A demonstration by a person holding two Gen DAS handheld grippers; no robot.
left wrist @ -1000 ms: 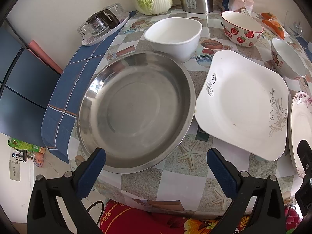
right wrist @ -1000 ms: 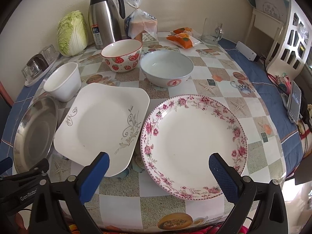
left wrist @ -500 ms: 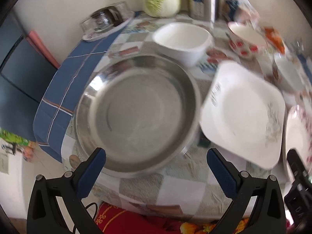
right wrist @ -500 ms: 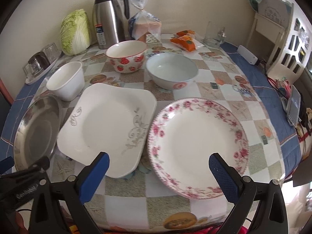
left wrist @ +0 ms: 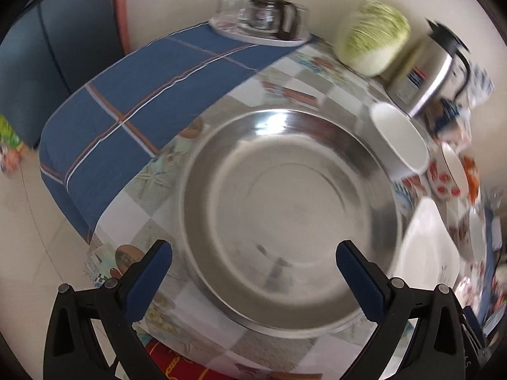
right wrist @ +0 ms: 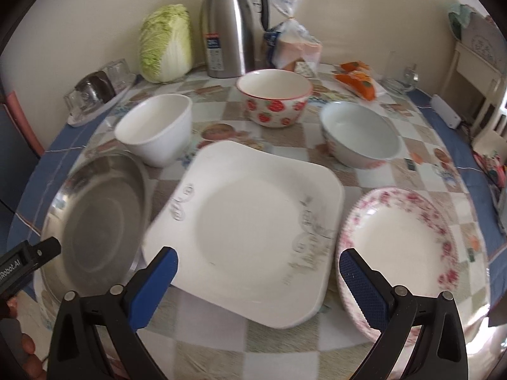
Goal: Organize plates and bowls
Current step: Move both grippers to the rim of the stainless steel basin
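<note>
A round steel plate [left wrist: 285, 221] [right wrist: 98, 218] lies at the table's left edge. My left gripper [left wrist: 253, 253] hangs open just before its near rim, holding nothing. Right of it lie a square white plate [right wrist: 256, 224] [left wrist: 427, 247] and a round rose-rimmed plate [right wrist: 402, 247]. My right gripper [right wrist: 258, 261] stands open over the square plate's near edge, empty. Behind are a plain white bowl [right wrist: 158, 129] [left wrist: 402, 139], a strawberry bowl [right wrist: 274, 101] and a pale bowl [right wrist: 361, 136]. The left gripper's body [right wrist: 25, 259] shows at the right wrist view's left edge.
At the back stand a cabbage [right wrist: 166, 42], a steel jug [right wrist: 229, 25], a bread bag [right wrist: 291, 38], orange packets [right wrist: 358, 79] and a glass [right wrist: 399, 76]. A tray with glasses [right wrist: 95, 91] sits far left. A blue cloth [left wrist: 142, 88] hangs over the table's left edge.
The left gripper has swung left and tilted, so the steel plate now fills its view. The right gripper has shifted left, from the rose plate to the square plate.
</note>
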